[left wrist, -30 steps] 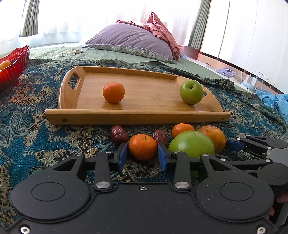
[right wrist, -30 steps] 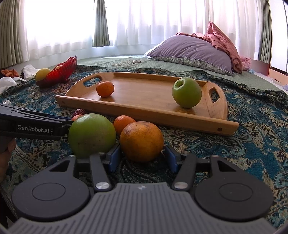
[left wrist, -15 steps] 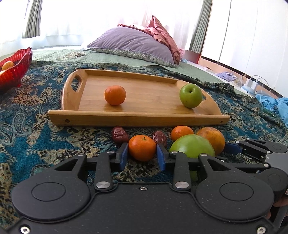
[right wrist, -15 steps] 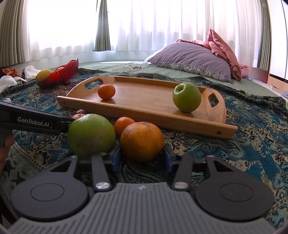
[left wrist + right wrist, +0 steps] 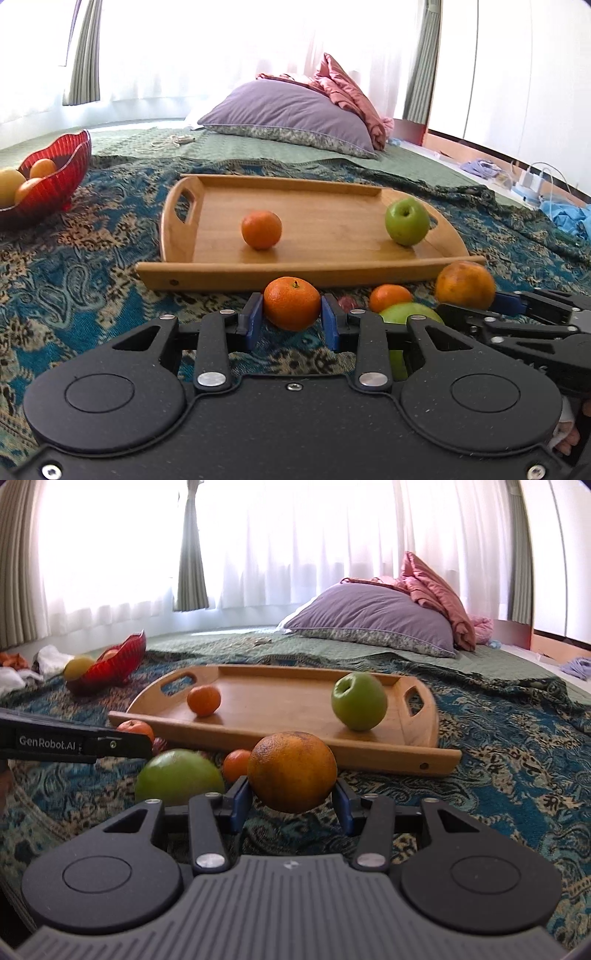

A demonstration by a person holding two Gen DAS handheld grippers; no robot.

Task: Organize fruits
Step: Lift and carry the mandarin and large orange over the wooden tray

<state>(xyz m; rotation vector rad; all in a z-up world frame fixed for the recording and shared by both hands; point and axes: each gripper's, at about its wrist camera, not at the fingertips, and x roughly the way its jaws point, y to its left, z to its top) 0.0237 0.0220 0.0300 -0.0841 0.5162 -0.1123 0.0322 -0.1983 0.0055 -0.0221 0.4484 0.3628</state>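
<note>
The left gripper (image 5: 291,324) points forward and a little downward. Its two blue pads (image 5: 252,320) press on the sides of a small mandarin (image 5: 291,308). The right gripper (image 5: 291,805) has the same low tilt, and its blue pads (image 5: 239,803) clamp a big orange (image 5: 291,771). In the right wrist view the left gripper's side reaches in from the left edge.

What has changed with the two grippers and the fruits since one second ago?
The right gripper closed onto the big orange and lifted it off the cloth. The left gripper kept its grip on the small mandarin and raised it too. The tray with its mandarin and green apple stayed put.
</note>
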